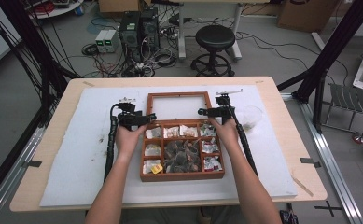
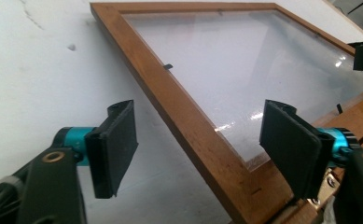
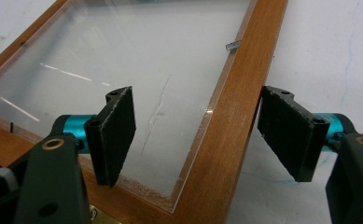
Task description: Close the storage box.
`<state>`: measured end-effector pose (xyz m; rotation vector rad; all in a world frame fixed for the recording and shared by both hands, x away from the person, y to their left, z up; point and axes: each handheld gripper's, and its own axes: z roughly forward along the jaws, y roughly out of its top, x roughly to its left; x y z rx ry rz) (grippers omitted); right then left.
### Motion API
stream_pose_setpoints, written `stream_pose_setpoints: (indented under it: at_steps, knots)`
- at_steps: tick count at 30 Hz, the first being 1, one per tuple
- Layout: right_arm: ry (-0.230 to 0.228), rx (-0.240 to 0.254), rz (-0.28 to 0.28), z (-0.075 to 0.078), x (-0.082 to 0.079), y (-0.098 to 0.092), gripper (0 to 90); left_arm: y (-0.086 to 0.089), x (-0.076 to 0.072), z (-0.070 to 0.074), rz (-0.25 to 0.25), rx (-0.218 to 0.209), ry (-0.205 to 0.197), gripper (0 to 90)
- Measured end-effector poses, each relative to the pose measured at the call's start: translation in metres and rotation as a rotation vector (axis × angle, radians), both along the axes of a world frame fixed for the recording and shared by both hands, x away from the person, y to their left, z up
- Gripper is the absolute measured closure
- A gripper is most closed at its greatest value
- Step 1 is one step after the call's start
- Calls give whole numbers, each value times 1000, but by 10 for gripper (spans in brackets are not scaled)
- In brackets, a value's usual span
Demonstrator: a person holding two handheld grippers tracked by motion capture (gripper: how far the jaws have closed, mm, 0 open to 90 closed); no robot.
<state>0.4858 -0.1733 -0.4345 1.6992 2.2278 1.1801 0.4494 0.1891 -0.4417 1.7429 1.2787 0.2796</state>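
A wooden compartment box (image 1: 182,175) holds several small packets, and its glass-paned lid (image 1: 178,94) lies flat on the mat behind it. My left gripper (image 1: 150,116) is at the lid's left near corner. In the left gripper view it (image 2: 200,140) is open, and its jaws straddle the lid's wooden rail (image 2: 170,93) without touching it. My right gripper (image 1: 202,112) is at the lid's right near corner. It (image 3: 200,133) is open too, one jaw over the glass pane (image 3: 137,51) and the other outside the rail (image 3: 244,79).
A white mat (image 1: 76,154) covers most of the wooden table (image 1: 44,186). A clear plastic cup (image 1: 253,114) stands right of the lid. Beyond the table's far edge are a black stool (image 1: 215,37) and computer cases (image 1: 139,28) with cables on the floor.
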Motion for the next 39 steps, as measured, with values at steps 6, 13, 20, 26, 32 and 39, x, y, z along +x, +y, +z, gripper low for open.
stream_pose_setpoints:
  at_steps: [6,13,20,26,32,39]
  knots:
    - [28,-9,6,2,4,1,279,-14,7,3,-6,28,7,281]
    - [31,-6,-14,1,6,3,266,-8,10,3,8,-33,10,316]
    - [124,87,12,-4,15,0,272,-10,16,-4,21,-36,38,281]
    - [73,64,18,2,12,1,274,-7,15,4,25,-83,9,280]
    - [-64,-34,43,21,-1,6,282,-4,5,21,8,-86,-85,313]
    - [-190,-112,44,35,-19,9,334,-7,-12,39,1,-22,-180,328]
